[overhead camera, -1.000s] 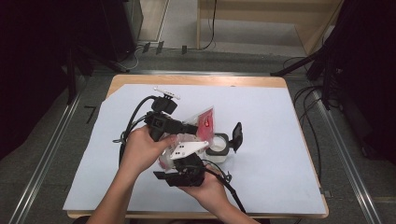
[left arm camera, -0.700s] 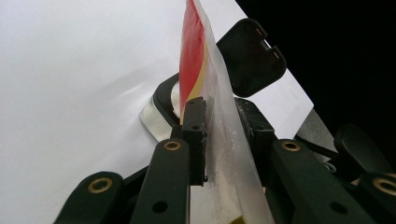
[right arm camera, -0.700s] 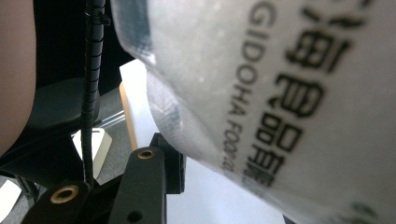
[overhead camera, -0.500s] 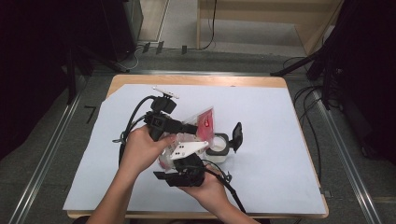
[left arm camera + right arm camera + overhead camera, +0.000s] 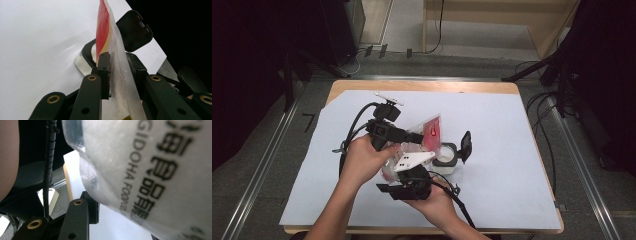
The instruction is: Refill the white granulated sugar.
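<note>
The left tongs [image 5: 117,72] are clamping a clear, red-printed pouch [image 5: 428,134], holding it upright just left of the open-lidded container [image 5: 447,157]. The right tongs [image 5: 404,172] are gripping its near end.

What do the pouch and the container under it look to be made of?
The pouch looks like thin glossy plastic film: translucent, crinkled, with red print and a sealed edge. The container seems to be clear rigid plastic or glass with a black plastic rim and flip lid, matte with a slight sheen; which of the two the body is stays unclear.
</note>
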A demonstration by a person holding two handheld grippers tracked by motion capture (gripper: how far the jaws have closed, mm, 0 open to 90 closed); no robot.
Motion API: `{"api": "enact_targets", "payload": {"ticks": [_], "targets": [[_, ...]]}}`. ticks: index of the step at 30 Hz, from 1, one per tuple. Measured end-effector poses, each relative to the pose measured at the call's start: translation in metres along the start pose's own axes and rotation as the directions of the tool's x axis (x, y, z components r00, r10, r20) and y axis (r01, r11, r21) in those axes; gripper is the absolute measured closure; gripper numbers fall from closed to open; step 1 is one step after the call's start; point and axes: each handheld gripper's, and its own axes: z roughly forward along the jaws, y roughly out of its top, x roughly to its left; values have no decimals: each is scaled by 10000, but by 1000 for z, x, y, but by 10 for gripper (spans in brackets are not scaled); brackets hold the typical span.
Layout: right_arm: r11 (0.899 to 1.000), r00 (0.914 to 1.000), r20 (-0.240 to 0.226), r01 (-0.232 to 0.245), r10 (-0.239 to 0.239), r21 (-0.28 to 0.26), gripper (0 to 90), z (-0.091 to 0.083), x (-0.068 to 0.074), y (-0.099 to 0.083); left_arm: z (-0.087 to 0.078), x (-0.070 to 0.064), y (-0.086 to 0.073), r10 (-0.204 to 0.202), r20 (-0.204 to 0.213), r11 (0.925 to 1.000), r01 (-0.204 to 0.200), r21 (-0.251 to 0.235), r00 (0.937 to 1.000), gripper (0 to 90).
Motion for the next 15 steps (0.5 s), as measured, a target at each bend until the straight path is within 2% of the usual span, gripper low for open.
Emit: {"api": "enact_targets", "payload": {"ticks": [15], "targets": [[10000, 10000, -1, 27, -27, -1, 635, 0, 0, 0, 0, -1, 0, 30, -47, 10000, -30, 4, 10000, 758]]}}
